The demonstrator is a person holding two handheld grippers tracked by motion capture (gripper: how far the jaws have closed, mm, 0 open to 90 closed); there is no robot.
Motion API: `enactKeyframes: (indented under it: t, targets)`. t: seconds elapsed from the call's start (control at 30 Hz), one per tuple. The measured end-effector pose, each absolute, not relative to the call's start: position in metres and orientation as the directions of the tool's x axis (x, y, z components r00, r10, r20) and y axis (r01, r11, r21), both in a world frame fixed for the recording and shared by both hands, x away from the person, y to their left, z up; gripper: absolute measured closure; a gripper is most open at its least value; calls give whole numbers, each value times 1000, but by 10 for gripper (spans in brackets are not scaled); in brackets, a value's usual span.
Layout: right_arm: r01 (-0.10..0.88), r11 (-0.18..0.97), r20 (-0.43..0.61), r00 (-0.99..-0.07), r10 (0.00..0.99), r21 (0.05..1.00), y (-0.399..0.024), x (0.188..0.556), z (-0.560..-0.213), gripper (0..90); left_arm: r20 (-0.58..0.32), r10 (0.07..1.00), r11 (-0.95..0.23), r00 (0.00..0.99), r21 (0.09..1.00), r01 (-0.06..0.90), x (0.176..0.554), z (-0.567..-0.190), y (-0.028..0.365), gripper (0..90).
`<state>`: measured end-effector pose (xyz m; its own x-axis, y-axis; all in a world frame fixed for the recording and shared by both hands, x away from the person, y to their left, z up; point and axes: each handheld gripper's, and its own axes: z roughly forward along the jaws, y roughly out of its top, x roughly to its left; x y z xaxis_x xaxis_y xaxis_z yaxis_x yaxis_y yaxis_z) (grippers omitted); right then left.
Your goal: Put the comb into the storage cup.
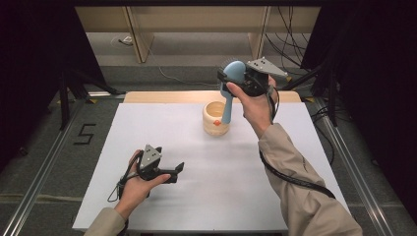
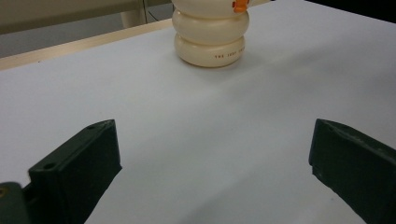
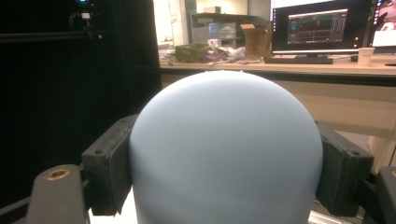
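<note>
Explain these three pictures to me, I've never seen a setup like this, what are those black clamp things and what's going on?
A person sits at a white table holding a hand-held two-jaw clamp in each hand. The high view looks down from above; each of the other two pictures comes from a camera riding on one clamp. The right gripper is raised and clamped on the rounded head of a pale blue plastic brush, whose handle hangs down toward a cream ribbed cup standing on the table. The left gripper hovers open near the front, holding nothing, facing the cup.
</note>
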<state>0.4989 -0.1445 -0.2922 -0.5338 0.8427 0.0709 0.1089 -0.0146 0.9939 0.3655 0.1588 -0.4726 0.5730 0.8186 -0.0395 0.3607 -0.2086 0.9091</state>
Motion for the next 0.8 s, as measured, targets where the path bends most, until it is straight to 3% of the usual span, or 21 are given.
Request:
enactKeyframes:
  t: [0.8]
  targets:
    - [90, -26, 69, -525, 848, 996, -141, 507, -292, 207, -43, 820, -203, 571, 910, 360, 366, -472, 160, 16]
